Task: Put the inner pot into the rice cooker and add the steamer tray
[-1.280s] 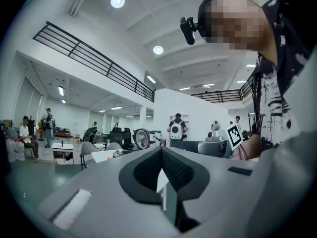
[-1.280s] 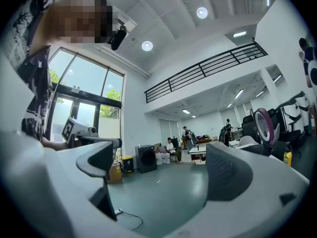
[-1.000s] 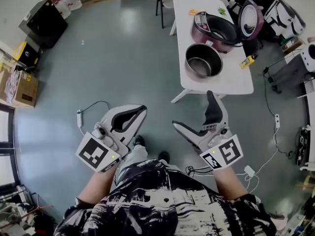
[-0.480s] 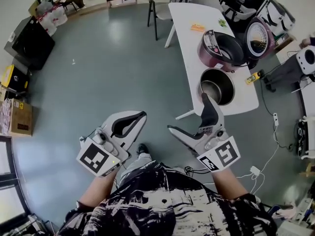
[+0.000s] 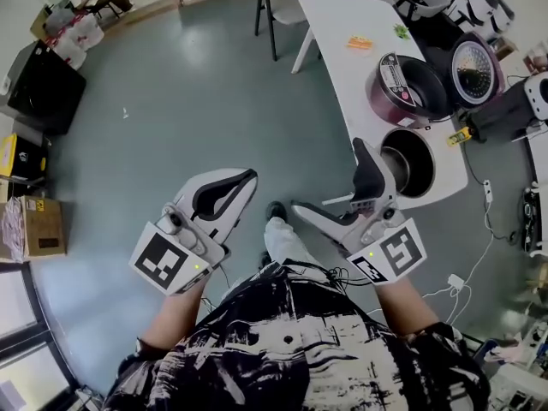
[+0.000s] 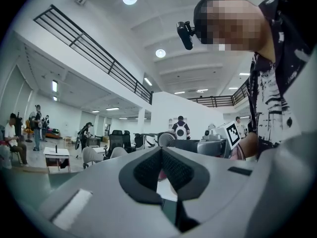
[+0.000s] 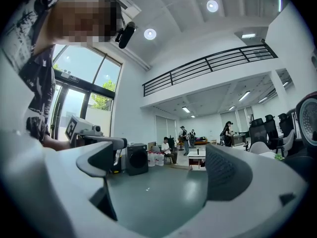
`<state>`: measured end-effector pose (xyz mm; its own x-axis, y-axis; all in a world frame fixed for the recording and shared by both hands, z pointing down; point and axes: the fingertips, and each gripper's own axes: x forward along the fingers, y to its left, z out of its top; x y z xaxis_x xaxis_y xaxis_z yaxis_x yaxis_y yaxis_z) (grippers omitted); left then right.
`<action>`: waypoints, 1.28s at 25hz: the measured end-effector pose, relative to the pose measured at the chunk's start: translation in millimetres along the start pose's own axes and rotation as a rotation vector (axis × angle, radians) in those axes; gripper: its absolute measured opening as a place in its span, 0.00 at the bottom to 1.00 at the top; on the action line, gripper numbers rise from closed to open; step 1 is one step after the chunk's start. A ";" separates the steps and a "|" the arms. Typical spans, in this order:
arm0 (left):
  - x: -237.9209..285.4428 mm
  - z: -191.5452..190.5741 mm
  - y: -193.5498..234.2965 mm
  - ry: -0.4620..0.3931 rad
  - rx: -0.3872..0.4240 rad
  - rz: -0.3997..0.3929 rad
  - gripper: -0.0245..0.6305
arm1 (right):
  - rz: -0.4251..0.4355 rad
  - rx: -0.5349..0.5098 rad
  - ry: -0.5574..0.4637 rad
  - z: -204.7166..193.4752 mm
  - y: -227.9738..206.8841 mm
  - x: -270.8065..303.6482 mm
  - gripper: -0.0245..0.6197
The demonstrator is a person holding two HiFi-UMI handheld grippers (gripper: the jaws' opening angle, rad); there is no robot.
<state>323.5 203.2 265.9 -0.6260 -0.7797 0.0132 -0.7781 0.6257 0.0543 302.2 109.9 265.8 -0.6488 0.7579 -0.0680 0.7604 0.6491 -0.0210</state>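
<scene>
The right gripper [image 5: 329, 176] hangs empty, jaws spread wide. Just beyond its far jaw the round silver metal inner pot [image 5: 411, 165] sits on the long white table [image 5: 342, 50]. Further ahead stands the maroon rice cooker [image 5: 409, 88], lid up. Beside it, the left gripper [image 5: 248, 176] is pinched closed on nothing.

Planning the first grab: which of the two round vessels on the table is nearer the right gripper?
The bare metal inner pot, just beyond the right gripper; the maroon rice cooker stands farther along the table.
</scene>
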 end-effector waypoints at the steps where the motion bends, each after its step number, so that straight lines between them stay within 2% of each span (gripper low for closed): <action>1: 4.3 -0.7 12.1 -0.001 0.004 0.000 0.04 | 0.001 0.000 -0.002 -3.0 -6.5 11.7 0.86; 7: 45.1 -5.4 94.2 0.015 0.026 0.000 0.04 | 0.008 0.017 -0.008 -23.7 -65.1 86.5 0.86; 13: 110.1 -7.5 190.7 0.055 0.033 -0.049 0.04 | -0.014 0.025 0.004 -32.8 -144.5 168.2 0.86; 19: 174.8 -7.5 258.8 0.041 0.027 -0.130 0.04 | -0.105 -0.006 0.011 -32.0 -210.7 205.4 0.86; 23: 228.9 -5.1 292.3 0.018 0.020 -0.256 0.04 | -0.230 -0.006 0.031 -34.1 -250.0 212.5 0.86; 28: 307.8 -15.0 336.5 0.031 -0.002 -0.447 0.04 | -0.402 -0.029 0.051 -40.9 -311.5 232.5 0.86; 29: 324.0 -17.0 344.4 0.033 -0.007 -0.501 0.04 | -0.448 -0.035 0.053 -41.9 -323.4 237.1 0.86; 32: 374.3 -18.2 364.9 0.039 -0.017 -0.727 0.04 | -0.649 -0.037 0.055 -44.5 -359.1 249.6 0.86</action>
<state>-193.8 139.2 308.8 0.0511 -0.9987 0.0032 -0.9956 -0.0507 0.0784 -134.0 68.9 300.8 -0.9771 0.2129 -0.0019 0.2129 0.9771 -0.0061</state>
